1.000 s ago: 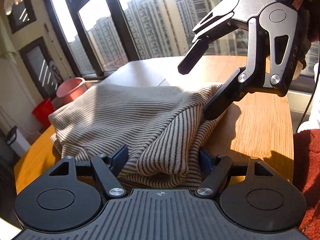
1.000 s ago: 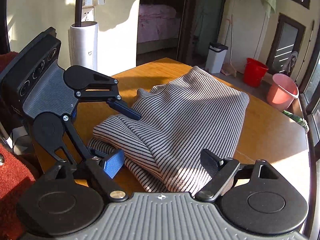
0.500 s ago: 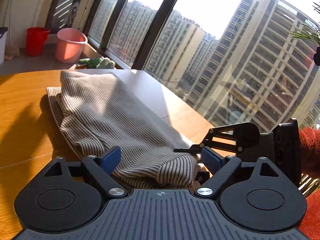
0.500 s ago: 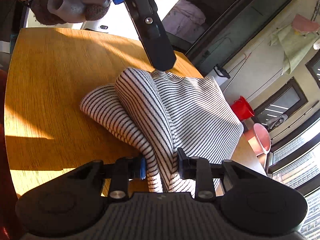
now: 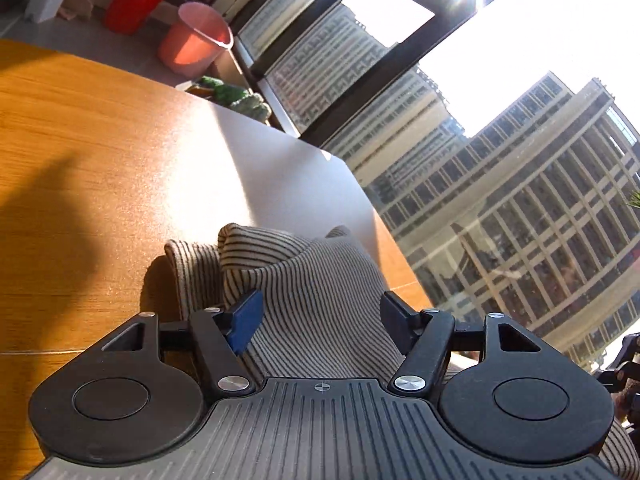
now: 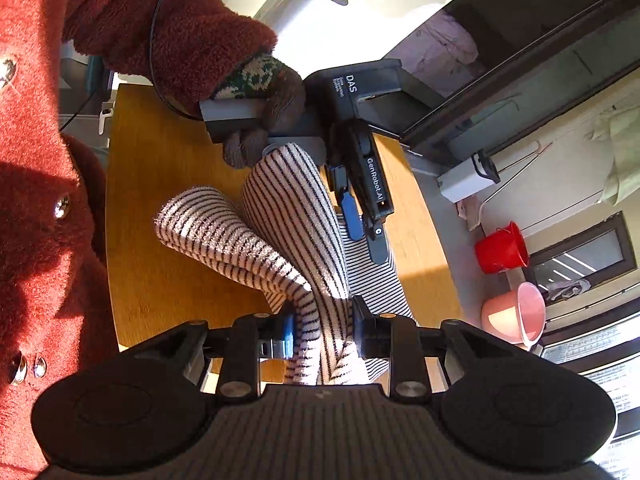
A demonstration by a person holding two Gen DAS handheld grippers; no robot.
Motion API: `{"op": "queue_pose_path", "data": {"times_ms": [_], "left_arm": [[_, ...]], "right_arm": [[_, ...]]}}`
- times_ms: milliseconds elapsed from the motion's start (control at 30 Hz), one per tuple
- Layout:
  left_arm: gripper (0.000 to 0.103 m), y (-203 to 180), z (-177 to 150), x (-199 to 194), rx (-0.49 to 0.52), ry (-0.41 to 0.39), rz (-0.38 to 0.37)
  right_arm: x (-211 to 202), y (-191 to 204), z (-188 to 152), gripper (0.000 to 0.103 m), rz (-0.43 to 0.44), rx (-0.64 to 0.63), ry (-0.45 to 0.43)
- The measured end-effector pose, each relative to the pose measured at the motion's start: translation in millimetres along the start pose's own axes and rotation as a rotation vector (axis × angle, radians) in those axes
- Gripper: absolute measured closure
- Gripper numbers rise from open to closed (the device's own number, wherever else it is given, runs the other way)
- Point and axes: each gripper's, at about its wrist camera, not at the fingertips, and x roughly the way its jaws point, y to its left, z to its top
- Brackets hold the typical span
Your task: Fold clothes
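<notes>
- Right wrist view: the right tool (image 6: pixel 323 334) is clenched on a bunched fold of the striped garment (image 6: pixel 280 216), which is drawn up off the wooden surface (image 6: pixel 160 200).
- Left wrist view: the left tool (image 5: pixel 320 316) has the same garment (image 5: pixel 316 292) between its jaws, which have just been closing; whether the blue pad (image 5: pixel 246 320) and its partner already press the cloth cannot be told.
- The step in hand is judged to be gathering one end of the garment with both tools, ahead of a fold.
- The next move is judged to call for a firm left grip, then both ends carried over together and laid flat.
- Much of the garment is hidden behind the tool bodies in both views; its far end is cut off, so its outline is not made out.
- A gloved hand (image 6: pixel 260 120) holds the left tool's handle.
</notes>
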Motion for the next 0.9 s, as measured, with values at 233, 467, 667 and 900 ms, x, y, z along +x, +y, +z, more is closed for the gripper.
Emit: {"op": "queue_pose_path", "data": {"times_ms": [233, 467, 667, 900], "left_arm": [[0.059, 20.6, -2.4, -5.6, -0.074, 0.005, -0.033], [0.029, 16.1, -9.0, -47.4, 0.037, -0.059, 0.113], [0.019, -32.6, -7.3, -100.9, 0.217, -0.218, 0.042], [0.019, -86.1, -6.9, -33.8, 0.388, -0.142, -0.027]], "right_arm": [[101.7, -70.6, -9.3, 0.072, 0.012, 0.108, -0.008], [173.3, -92.7, -37.2, 0.07, 0.117, 0.249, -0.009], [188.8, -117.1, -62.5, 0.066, 0.181, 0.46, -0.053], [164.2, -116.8, -87.7, 0.052, 0.171, 0.642, -0.09]]}}
